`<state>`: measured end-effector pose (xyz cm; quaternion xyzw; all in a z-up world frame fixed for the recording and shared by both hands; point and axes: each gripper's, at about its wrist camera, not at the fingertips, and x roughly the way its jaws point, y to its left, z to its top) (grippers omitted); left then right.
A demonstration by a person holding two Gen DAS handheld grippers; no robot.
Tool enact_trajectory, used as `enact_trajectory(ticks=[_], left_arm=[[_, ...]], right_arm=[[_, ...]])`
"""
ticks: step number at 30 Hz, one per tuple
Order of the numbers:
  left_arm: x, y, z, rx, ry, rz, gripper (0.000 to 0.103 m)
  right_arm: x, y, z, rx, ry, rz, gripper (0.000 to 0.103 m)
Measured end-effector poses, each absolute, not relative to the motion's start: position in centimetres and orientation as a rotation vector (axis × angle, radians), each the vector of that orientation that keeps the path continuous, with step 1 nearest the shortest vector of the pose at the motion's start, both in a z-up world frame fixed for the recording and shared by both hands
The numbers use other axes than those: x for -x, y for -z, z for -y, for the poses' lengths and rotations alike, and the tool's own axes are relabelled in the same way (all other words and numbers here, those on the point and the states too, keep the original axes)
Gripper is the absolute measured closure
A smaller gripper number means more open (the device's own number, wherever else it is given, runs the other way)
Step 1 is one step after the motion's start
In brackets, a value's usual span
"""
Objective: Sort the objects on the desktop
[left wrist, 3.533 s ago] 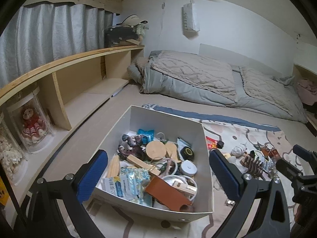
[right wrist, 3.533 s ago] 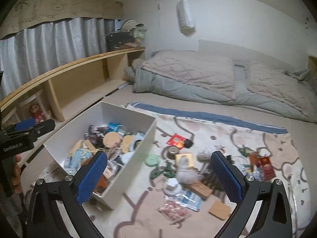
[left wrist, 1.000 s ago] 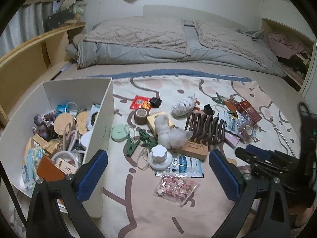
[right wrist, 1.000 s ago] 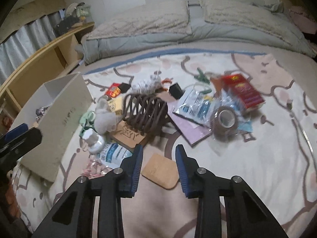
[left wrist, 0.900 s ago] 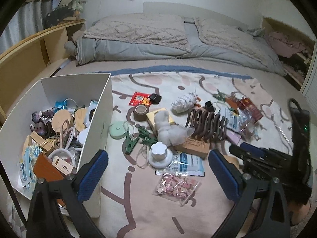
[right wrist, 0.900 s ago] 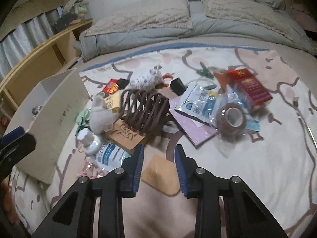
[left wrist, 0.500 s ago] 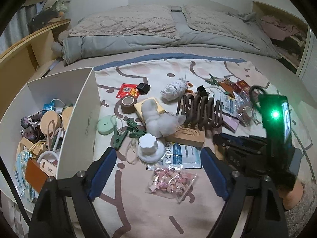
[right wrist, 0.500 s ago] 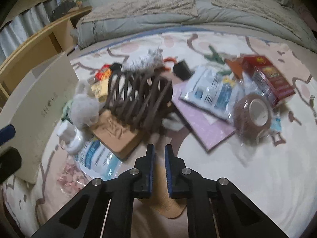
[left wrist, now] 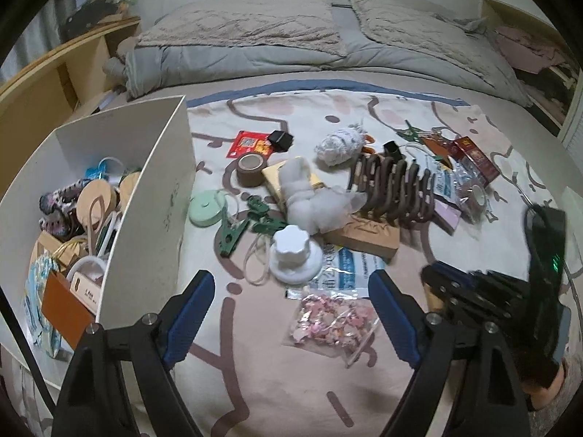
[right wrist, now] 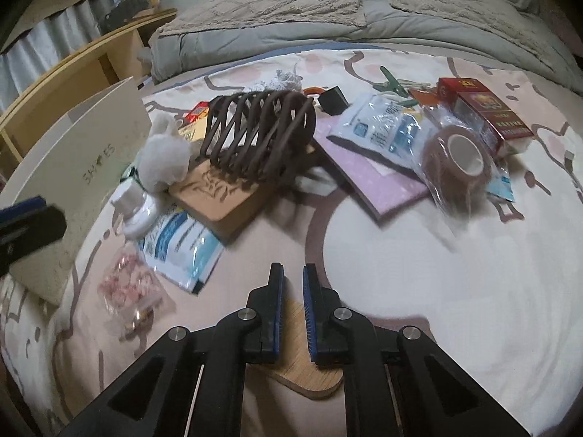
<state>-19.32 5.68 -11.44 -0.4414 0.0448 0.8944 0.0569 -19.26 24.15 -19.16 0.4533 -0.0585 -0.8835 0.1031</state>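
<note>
Grey bedding (left wrist: 328, 40) lies bunched along the far side of the bed, and nearer is a cream sheet (left wrist: 255, 364) with brown line drawings, which carries everything else. White box (left wrist: 160, 196) stands at the left of the sheet, open at the top and holding many small items. Just right of its wall the loose things lie in a heap: a brown wire rack (right wrist: 258, 131) standing on a cork board (right wrist: 218, 193), with a white fluff ball (right wrist: 164, 156) touching the rack's left end. Right of the rack are a pink book (right wrist: 368, 171) and on it a clear packet (right wrist: 382, 127), then a brown tape roll (right wrist: 459, 156) in plastic wrap and a red carton (right wrist: 484, 109) behind it. Near the box lie a second tape roll (left wrist: 251, 167), a mint disc (left wrist: 206, 207), green clips (left wrist: 247, 222) and a white knob (left wrist: 293, 251); a bag of pink bits (left wrist: 331, 320) lies nearest.

Left gripper (left wrist: 289, 317) hovers above the sheet with its blue fingers (left wrist: 189, 313) spread wide and nothing between them. Right gripper (right wrist: 291, 291) is low over the sheet, its fingers (right wrist: 275, 291) drawn nearly together around the edge of a thin wooden card (right wrist: 309, 375), which lies flat beneath them, apart from the heap; whether the pads actually press it cannot be told
</note>
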Motion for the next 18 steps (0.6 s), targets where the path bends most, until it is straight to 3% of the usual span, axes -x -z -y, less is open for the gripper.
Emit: enact_trajectory(ticks=[2, 10, 13, 18], left_arm=[[19.4, 11.7, -5.4, 1.357, -2.711, -0.124, 0.023], [19.7, 14.0, -4.8, 1.459, -2.696, -0.108, 0.023], [19.9, 15.0, -4.8, 1.497, -2.694, -0.115, 0.038], [20.4, 16.3, -5.5, 1.519, -2.641, -0.1, 0.038]], right_arm=[[18.7, 19.2, -24.2, -1.339, 2.611, 0.159, 0.092], [16.1, 18.9, -23.9, -1.355, 2.632, 0.07, 0.092], [15.0, 18.9, -24.2, -1.349, 2.631, 0.077, 0.092], [13.6, 19.0, -24.6, -1.344, 2.628, 0.118, 0.092]])
